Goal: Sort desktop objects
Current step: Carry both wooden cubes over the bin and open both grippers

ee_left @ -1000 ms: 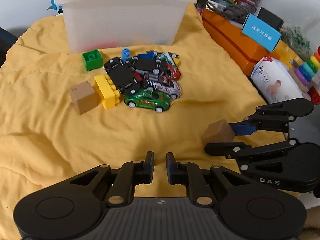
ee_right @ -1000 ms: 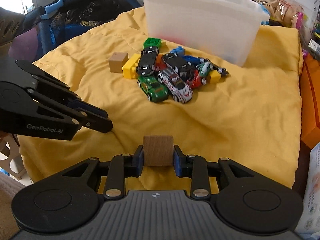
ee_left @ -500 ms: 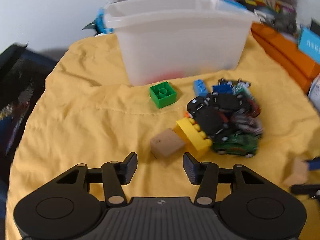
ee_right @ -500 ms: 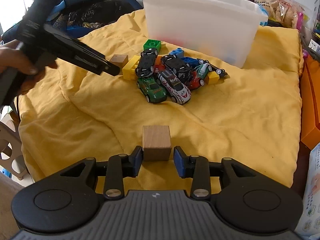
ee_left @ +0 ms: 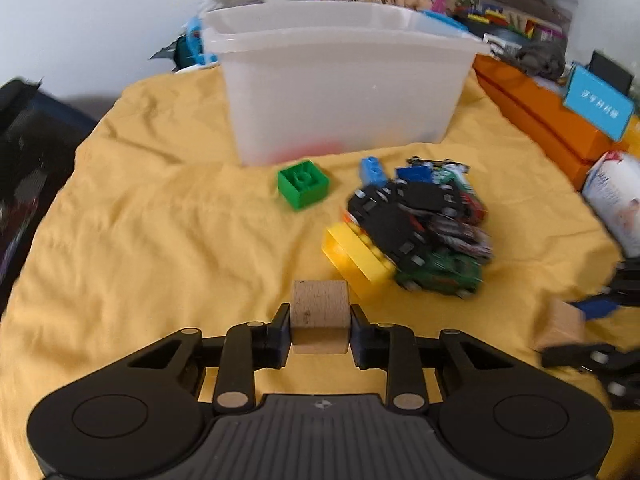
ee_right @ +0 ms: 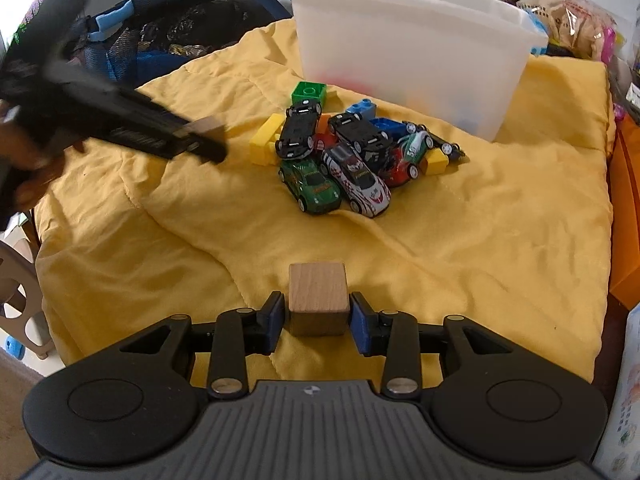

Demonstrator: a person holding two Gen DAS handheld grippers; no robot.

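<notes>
My left gripper point(ee_left: 319, 334) is shut on a wooden cube point(ee_left: 319, 312); in the right wrist view this left gripper point(ee_right: 200, 140) carries that cube point(ee_right: 208, 124) above the yellow cloth, blurred. A second wooden cube point(ee_right: 317, 298) stands on the cloth between the fingers of my right gripper point(ee_right: 318, 324), with a thin gap at each blue pad, so it is open. The left wrist view shows that cube point(ee_left: 564, 324) at the right edge. A pile of toy cars point(ee_right: 340, 160), a yellow brick point(ee_left: 356, 256), a green brick point(ee_left: 304, 184) and a blue brick point(ee_left: 372, 168) lie before the white bin point(ee_left: 340, 92).
The yellow cloth point(ee_right: 500, 220) drops off at its near and left edges. Orange boxes point(ee_left: 544, 120) and a white packet point(ee_left: 612, 204) line the right side. A dark mesh bag point(ee_right: 168, 36) lies at the left, and a hand point(ee_right: 24, 184) holds the left gripper.
My left gripper swung left to the far cube, opened, shut on it and raised it. The right gripper's pads eased off their cube, which now shows its top face.
</notes>
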